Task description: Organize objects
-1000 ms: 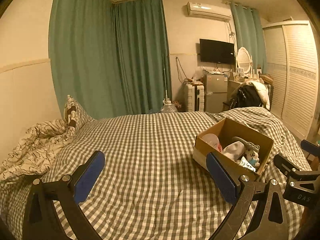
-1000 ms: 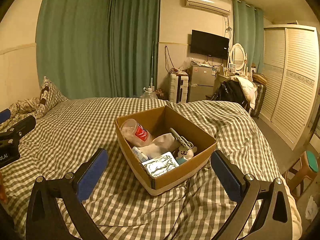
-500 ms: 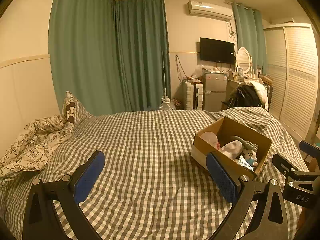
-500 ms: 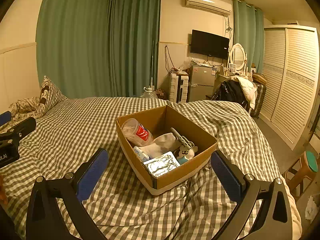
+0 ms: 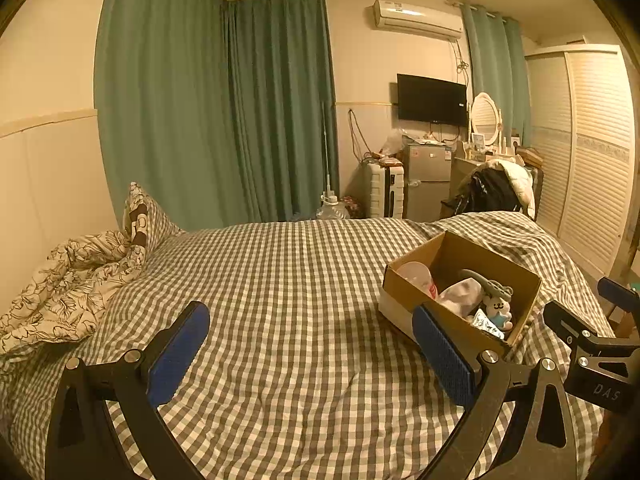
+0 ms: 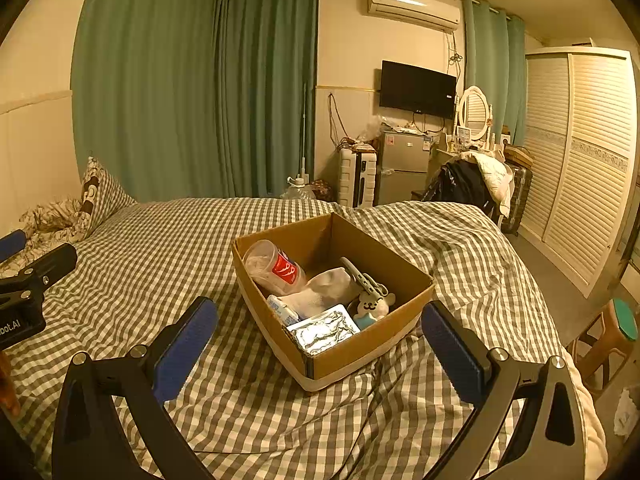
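A brown cardboard box (image 6: 404,322) sits on the checked bed (image 6: 168,248); it also shows in the left wrist view (image 5: 516,272). It holds a clear cup with a red label (image 6: 276,266), a white sock (image 6: 324,292), a foil tray (image 6: 324,330), a small white plush (image 6: 374,304) and a grey tool (image 6: 360,278). My right gripper (image 6: 320,346) is open and empty, just in front of the box. My left gripper (image 5: 310,354) is open and empty, over the bare bed left of the box.
A pillow (image 5: 140,216) and rumpled patterned quilt (image 5: 64,280) lie at the bed's left. Beyond the bed stand green curtains (image 5: 224,120), a suitcase (image 5: 380,194), a small fridge (image 5: 426,180) and a wardrobe (image 5: 592,152). A stool (image 6: 608,336) stands at the right.
Both grippers have pulled back and up a little from the bed; the box looks slightly farther. Both stay open and empty.
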